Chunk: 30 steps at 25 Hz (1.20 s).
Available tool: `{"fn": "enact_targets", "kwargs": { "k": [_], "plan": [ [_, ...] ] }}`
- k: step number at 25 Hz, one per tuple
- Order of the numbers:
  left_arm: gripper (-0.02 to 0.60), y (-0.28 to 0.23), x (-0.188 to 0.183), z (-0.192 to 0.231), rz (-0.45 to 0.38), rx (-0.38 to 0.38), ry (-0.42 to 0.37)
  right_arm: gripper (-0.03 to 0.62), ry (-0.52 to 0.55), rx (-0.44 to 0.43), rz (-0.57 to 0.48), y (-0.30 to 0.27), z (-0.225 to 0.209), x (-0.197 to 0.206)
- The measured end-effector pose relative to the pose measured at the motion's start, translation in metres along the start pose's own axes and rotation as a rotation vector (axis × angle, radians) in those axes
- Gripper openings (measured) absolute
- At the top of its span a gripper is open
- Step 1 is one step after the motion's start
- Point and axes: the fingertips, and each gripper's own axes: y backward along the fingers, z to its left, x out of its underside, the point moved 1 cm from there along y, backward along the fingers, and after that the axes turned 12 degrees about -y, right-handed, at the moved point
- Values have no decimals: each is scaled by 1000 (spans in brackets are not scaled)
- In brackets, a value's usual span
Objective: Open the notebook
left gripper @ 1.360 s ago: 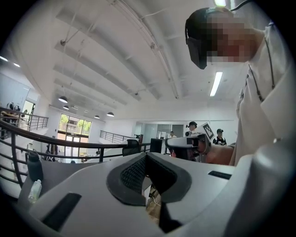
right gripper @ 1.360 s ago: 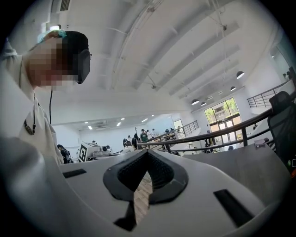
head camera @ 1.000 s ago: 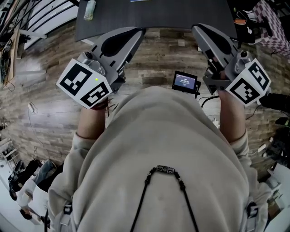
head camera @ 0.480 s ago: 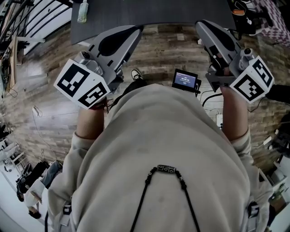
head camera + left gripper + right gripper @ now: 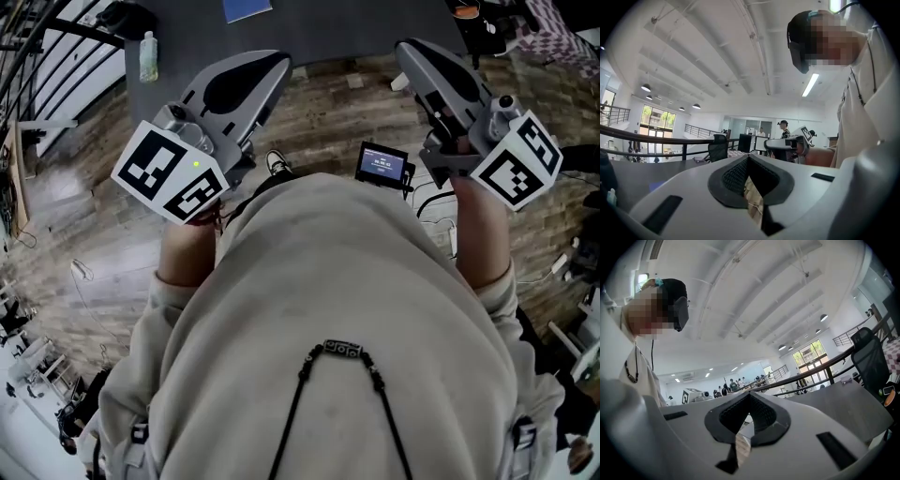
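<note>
Currently left gripper (image 5: 265, 67) jaws together, empty; right gripper (image 5: 417, 54) same; blue notebook (image 5: 247, 8) on dark table (image 5: 356, 28).

Two tongs: left tongs (image 5: 275, 65), right tongs (image 5: 406, 49); one notebook (image 5: 247, 8); one bottle (image 5: 147, 56); one table (image 5: 375, 23); one screen (image 5: 382, 164)

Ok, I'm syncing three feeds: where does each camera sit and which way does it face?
Head view: on the head, looking steeply down at sweatshirt, left gripper, right gripper, dark table.
Left gripper view: on that gripper, facing level over the table; shut jaws, sweatshirt at right.
Right gripper view: mirrored, sweatshirt at left, jaws shut.
Shared: each gripper view catches the other gripper.
</note>
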Motion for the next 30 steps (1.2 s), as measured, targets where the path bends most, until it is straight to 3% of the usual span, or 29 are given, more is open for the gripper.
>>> {"fn": "enact_targets", "kwargs": {
  "k": [17,30],
  "plan": [
    [0,15,19,116,-17,52,13,15,30,71,22,-114,-8,-11],
    [0,66,44,194,-42,17,64,15,89,62,97,-218,11,8]
  ]
}}
